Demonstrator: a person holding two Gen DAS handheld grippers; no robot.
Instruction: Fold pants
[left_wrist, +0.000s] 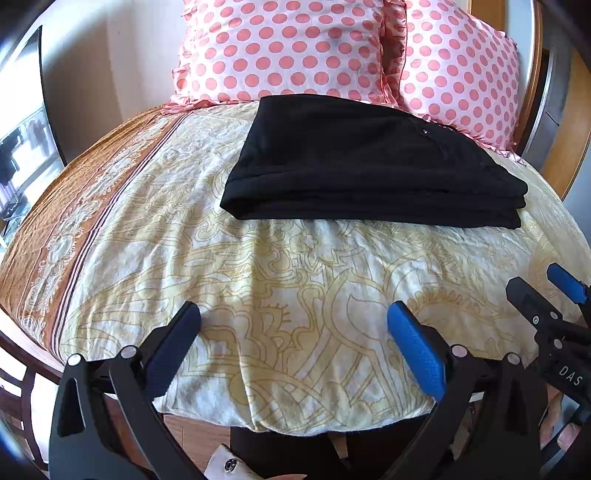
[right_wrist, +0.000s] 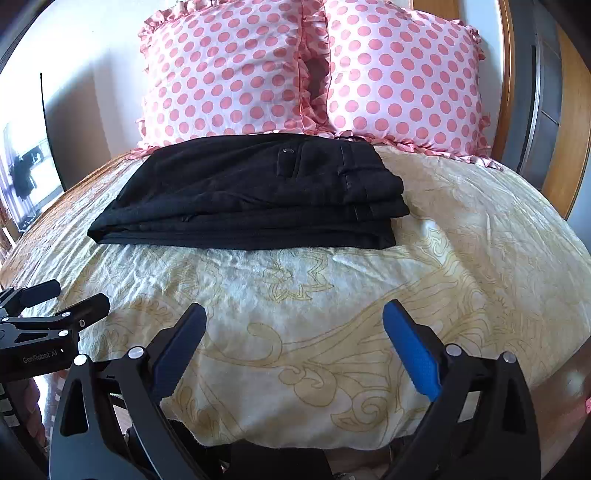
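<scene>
Pants (left_wrist: 369, 162): folded stack at your 12 o'clock, on the bedspread (left_wrist: 295, 288).
Left gripper (left_wrist: 295, 325): spread wide, empty.
Right gripper (right_wrist: 295, 325): spread wide, empty.

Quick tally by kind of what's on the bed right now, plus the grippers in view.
Folded black pants: 1
Pink polka-dot pillows: 2
Patterned bedspread: 1
Grippers, both open and empty: 2, left gripper, right gripper
Total: 6

Bright daylight from the left, glare upper left, sharp centre, heavy fisheye bending and blurred dark corners
</scene>
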